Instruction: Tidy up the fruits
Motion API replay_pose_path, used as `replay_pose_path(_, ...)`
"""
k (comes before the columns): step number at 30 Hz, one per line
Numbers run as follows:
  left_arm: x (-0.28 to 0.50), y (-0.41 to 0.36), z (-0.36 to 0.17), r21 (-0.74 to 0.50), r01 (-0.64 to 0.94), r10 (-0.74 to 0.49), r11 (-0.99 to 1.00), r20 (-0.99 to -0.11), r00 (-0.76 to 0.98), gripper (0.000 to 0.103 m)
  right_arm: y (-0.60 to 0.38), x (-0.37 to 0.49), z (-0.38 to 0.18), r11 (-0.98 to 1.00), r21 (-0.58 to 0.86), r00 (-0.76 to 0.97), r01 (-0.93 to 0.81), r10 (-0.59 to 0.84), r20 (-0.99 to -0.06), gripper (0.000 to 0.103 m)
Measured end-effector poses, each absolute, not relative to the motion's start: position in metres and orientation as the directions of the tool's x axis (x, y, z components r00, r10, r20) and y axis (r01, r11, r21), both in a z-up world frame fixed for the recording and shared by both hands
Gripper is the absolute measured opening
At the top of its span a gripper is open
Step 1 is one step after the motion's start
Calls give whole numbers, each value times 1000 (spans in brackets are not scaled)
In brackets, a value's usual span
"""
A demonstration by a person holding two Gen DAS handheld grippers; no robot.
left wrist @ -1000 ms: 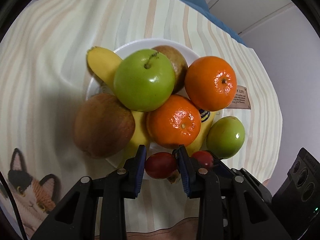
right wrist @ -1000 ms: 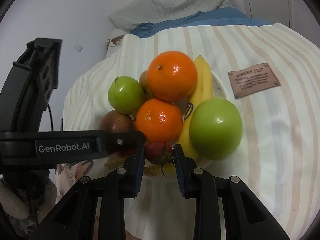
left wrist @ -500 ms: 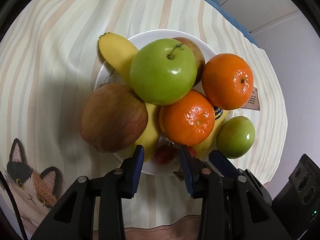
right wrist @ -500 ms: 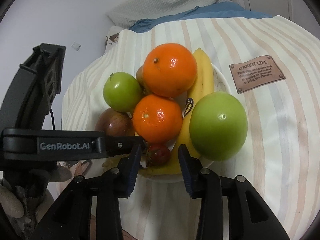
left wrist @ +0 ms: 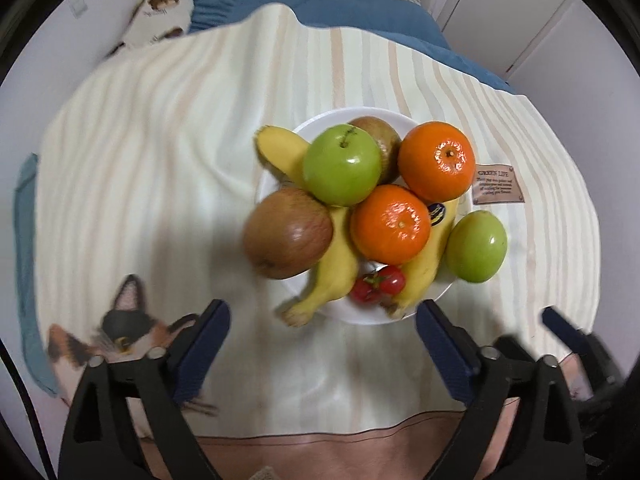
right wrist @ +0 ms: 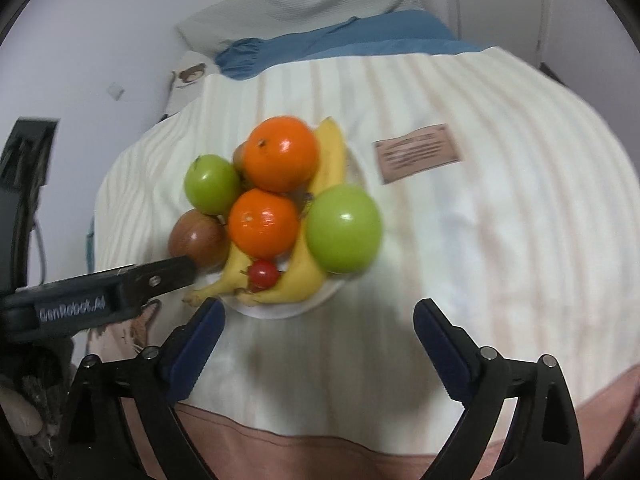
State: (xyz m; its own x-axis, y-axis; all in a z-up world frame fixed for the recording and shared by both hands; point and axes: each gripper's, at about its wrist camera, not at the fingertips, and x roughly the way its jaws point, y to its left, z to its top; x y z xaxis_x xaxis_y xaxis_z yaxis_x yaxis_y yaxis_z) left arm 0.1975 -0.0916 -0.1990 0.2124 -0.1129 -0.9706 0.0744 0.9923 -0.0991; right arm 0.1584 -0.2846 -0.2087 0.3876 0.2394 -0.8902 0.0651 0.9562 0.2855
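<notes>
A white plate (left wrist: pixel 424 304) on a striped cloth holds a pile of fruit: two bananas (left wrist: pixel 336 268), two oranges (left wrist: pixel 390 229), a green apple (left wrist: pixel 342 164), a brown-red apple (left wrist: pixel 288 234), a brown fruit at the back and small red tomatoes (left wrist: pixel 378 283) at the front rim. A second green apple (left wrist: pixel 476 246) sits at the plate's right edge. My left gripper (left wrist: pixel 322 336) is open and empty, just short of the plate. My right gripper (right wrist: pixel 318 334) is open and empty, in front of the plate (right wrist: pixel 280 310), near the tomato (right wrist: pixel 264 274).
The striped cloth (left wrist: pixel 160 168) has a brown label (left wrist: pixel 498 185) right of the plate and a cat print (left wrist: pixel 120 332) at the front left. Blue bedding (left wrist: pixel 328 12) and a pillow lie behind. The left gripper's arm (right wrist: pixel 100 300) crosses the right wrist view's left side.
Both grippers have opened wide and pulled back from the plate. The red tomatoes that were between the fingers now lie at the plate's front rim between the bananas.
</notes>
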Motion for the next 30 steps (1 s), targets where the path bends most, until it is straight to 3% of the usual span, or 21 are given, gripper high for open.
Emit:
replay_pose_path(13,165,-84,-147,0,67,-22,998,-944,330,100,-290,144,-146,984,168,431,63,124,-894,101)
replay_pose_path(20,140,-83,-106,-3,48,-21,999,-922,385,100,-289,128,-108,987,158,462,43,120,-879,101)
replay_pose_path(26,104,-87,-60,70,18,55,997,-898,436,100,-293,96,-62,985,170,499,13,140,-855,101)
replay_pose_path(30,76,-85,-29,42,10,32,999,-883,468,100,-300,70,-28,983,182,530,-1,154,-834,102)
